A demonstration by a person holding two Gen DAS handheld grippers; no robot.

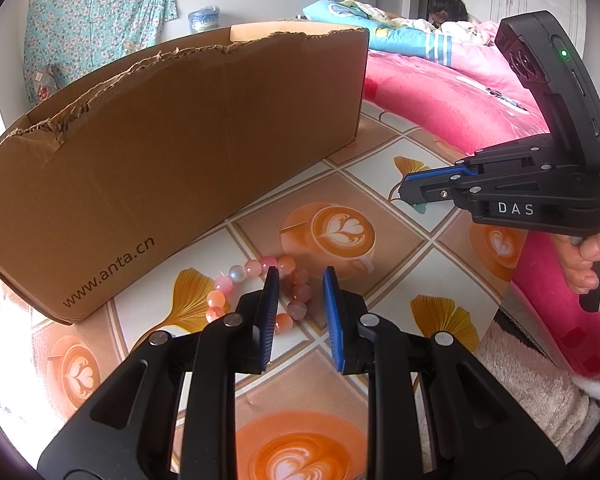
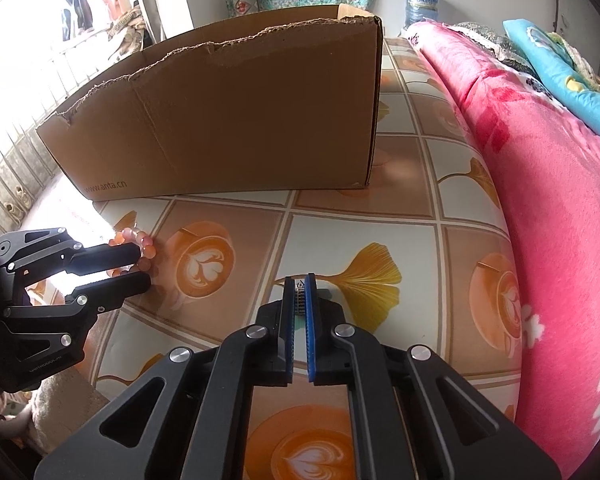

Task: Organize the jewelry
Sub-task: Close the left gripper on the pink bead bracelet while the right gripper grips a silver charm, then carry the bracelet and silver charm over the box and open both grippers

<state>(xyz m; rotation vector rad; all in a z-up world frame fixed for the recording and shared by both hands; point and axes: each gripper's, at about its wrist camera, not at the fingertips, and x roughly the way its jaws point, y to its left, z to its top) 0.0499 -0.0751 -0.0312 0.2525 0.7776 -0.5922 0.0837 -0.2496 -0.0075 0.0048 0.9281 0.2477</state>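
Observation:
A bracelet of pink and orange beads (image 1: 256,268) lies on the patterned tablecloth (image 1: 380,248), close in front of the cardboard box (image 1: 180,140). My left gripper (image 1: 301,280) is open and straddles the bracelet's right side; a few beads lie between its blue pads without being pressed. In the right wrist view the left gripper (image 2: 144,267) reaches in from the left edge over the bracelet (image 2: 146,244). My right gripper (image 2: 299,290) is shut on a small metal jewelry piece (image 2: 299,300), low over the table. The left wrist view shows the right gripper (image 1: 402,192) at the right, held by a hand (image 1: 588,264).
The open-topped cardboard box (image 2: 240,120) with torn edges fills the back of the table. A pink blanket (image 2: 560,200) runs along the table's right edge. A person (image 1: 448,8) lies on bedding far behind. A fluffy cloth (image 1: 532,380) hangs off the near right corner.

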